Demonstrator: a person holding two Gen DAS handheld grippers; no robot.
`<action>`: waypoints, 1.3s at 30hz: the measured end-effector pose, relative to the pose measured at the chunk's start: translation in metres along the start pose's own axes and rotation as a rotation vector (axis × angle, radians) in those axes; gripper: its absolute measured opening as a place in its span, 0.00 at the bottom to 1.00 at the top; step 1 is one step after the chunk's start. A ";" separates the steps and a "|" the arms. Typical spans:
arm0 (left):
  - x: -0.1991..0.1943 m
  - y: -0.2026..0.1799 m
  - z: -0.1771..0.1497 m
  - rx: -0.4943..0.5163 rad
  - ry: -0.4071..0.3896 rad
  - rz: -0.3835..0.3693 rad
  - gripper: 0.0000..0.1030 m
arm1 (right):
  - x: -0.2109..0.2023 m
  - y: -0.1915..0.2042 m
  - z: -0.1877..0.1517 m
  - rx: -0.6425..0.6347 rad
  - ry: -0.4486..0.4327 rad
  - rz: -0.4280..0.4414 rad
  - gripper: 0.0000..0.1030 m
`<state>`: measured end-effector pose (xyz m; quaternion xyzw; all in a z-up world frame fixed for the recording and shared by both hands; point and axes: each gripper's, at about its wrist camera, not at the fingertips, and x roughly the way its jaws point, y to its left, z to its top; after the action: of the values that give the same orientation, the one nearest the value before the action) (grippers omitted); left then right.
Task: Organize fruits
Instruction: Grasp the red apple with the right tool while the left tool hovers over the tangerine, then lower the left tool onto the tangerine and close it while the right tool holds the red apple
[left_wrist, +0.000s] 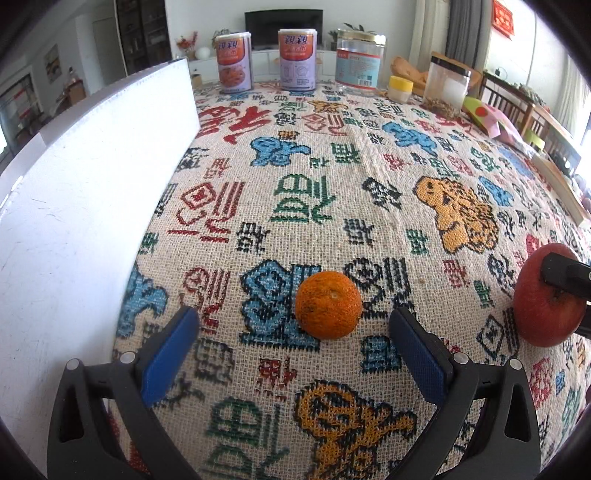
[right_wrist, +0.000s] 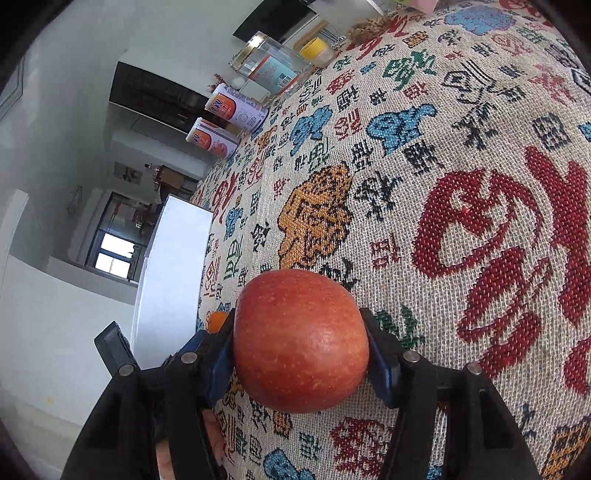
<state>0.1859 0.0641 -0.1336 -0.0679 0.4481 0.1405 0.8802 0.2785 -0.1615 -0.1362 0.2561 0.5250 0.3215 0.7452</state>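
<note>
Red apple: 1, sitting between the blue pads of the right gripper, which are pinching its 2 sides. It is round, so no long side is showing. In the left view its stem dimple is facing the camera.
Orange: 1, lying on the woven cloth, small dimple pointing up, near the apple.
Left gripper: fingers are spreading wide, touching nothing, the orange just in front.
White box: 1, standing at the left.
Cans: 2, standing upright far back.
Jars: 3.
</note>
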 end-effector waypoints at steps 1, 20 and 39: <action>0.000 0.000 0.000 0.000 0.000 0.000 1.00 | -0.002 0.001 -0.001 -0.018 -0.014 -0.008 0.60; 0.000 0.000 0.000 -0.001 0.000 0.000 0.99 | -0.094 -0.013 -0.022 -0.110 -0.436 -0.263 0.79; 0.000 0.000 0.000 -0.001 0.000 0.000 1.00 | -0.078 0.005 -0.050 -0.261 -0.376 -0.427 0.80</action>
<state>0.1861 0.0638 -0.1339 -0.0684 0.4482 0.1408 0.8801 0.2113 -0.2138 -0.1002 0.0973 0.3742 0.1694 0.9065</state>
